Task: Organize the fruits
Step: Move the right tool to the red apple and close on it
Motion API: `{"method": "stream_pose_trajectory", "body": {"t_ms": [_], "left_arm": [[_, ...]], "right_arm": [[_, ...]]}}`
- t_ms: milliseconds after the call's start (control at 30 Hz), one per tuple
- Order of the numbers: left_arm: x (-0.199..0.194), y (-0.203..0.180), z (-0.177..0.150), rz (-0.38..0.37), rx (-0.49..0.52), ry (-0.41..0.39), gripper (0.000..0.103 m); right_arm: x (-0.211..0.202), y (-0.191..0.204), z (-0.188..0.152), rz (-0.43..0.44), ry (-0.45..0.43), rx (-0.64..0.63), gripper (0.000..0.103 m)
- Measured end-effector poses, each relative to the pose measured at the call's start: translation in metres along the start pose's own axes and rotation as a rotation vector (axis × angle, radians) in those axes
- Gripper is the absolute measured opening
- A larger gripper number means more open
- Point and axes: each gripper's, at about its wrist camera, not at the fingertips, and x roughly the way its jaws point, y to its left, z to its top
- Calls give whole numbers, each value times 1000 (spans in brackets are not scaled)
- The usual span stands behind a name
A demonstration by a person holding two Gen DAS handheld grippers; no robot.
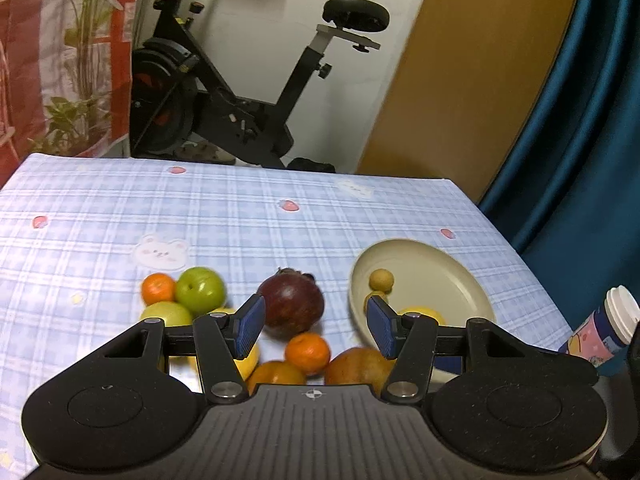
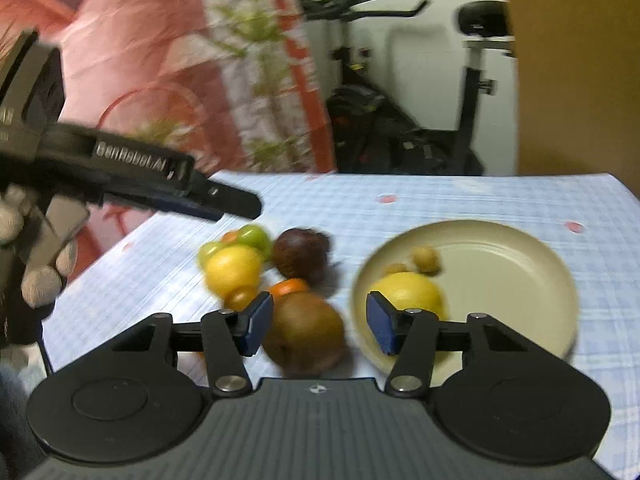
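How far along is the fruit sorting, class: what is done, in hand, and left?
Done: a lemon and two small yellow fruits lie on the plate. In hand: nothing; the left gripper and right gripper are both open and empty. Left: the dark red fruit, green fruits, oranges, another lemon and a brown fruit sit on the tablecloth.

Open left tongs [image 1: 316,324] hover above fruits [image 1: 291,306] beside plate [image 1: 452,276].

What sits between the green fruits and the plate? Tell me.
A dark red fruit, between the green fruits and the plate; left wrist view shows it.
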Motion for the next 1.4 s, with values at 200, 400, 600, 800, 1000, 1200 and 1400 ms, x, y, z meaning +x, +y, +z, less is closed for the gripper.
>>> {"method": "stream_pose_trajectory", "body": {"t_ms": [200,400,600,800,1000,1200,1400], "left_arm": [[-2,11,-10,-7,-40,5,59],[0,15,-17,-30,-59,9,59],[-1,16,-22,-49,-74,9,59],[-1,13,-29,-78,-71,22,59],[3,3,-37,-131,-49,55,58],[15,-9,-52,-219,-26,131,59],[22,-14,-60,-220,-5,168,59]], "right_arm": [[32,39,-13,-79,69,-245,59],[58,52,-27,-159,86,-365,69],[75,55,-32,-206,113,-441,69],[68,53,-32,-163,135,-413,69],[52,49,-34,-73,173,-329,68],[35,43,-35,10,221,-241,68],[31,44,-36,16,215,-243,68]]}}
